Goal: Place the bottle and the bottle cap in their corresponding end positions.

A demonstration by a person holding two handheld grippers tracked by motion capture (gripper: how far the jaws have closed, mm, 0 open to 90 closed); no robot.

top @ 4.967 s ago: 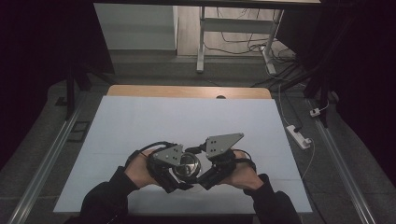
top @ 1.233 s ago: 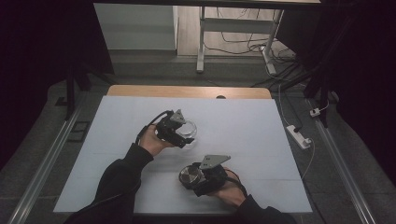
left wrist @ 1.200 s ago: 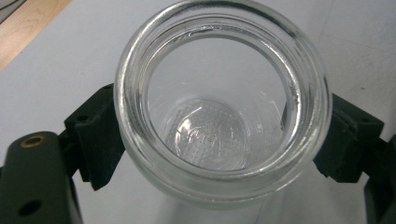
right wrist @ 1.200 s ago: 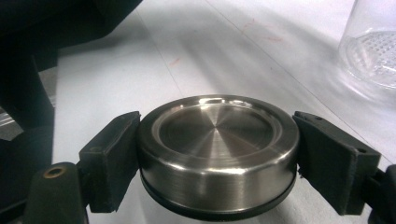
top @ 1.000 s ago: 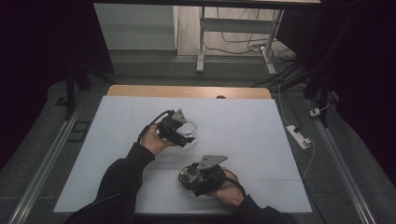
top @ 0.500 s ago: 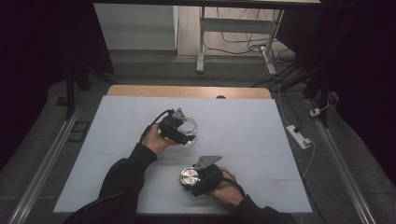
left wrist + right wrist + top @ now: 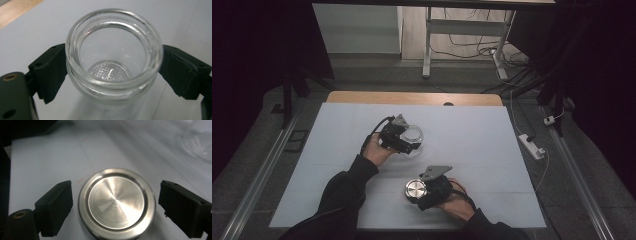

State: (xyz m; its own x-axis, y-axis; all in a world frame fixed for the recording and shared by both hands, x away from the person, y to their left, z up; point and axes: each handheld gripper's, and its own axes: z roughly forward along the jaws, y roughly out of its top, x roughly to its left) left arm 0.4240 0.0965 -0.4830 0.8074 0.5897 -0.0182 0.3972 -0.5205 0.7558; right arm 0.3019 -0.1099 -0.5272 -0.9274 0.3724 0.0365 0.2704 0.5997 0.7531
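dim room around a pale grey table [image 7: 492, 135] with a wooden strip along its far edge. your clear glass jar [image 7: 112, 57] sits near the table middle, mouth open, no lid on it, textured base visible through the glass. your left gripper [image 7: 112, 72] is pinching the jar: both black jaws press on opposite sides of its wall just below the rim. in the high view the jar [image 7: 413, 134] sits at the tip of the left gripper [image 7: 408, 138], with your left hand [image 7: 376, 149] behind it.

closer to you, the round brushed-metal lid [image 7: 116, 201] lies flat on the table, top up. your right gripper [image 7: 115, 202] is spread around it, one jaw on each side, both with a small gap to the lid's edge, not touching. in the high view the lid [image 7: 415, 189] is just in front of the right gripper [image 7: 419, 192], your right hand [image 7: 454, 200] gripping the body, grey plate on top. lid and jar are apart, lid nearer your side. part of the jar shows blurred at the top right corner of the right gripper view.

off the table's right side a white power strip [image 7: 532, 145] lies on the dark floor; cables run across the floor beyond the far edge.
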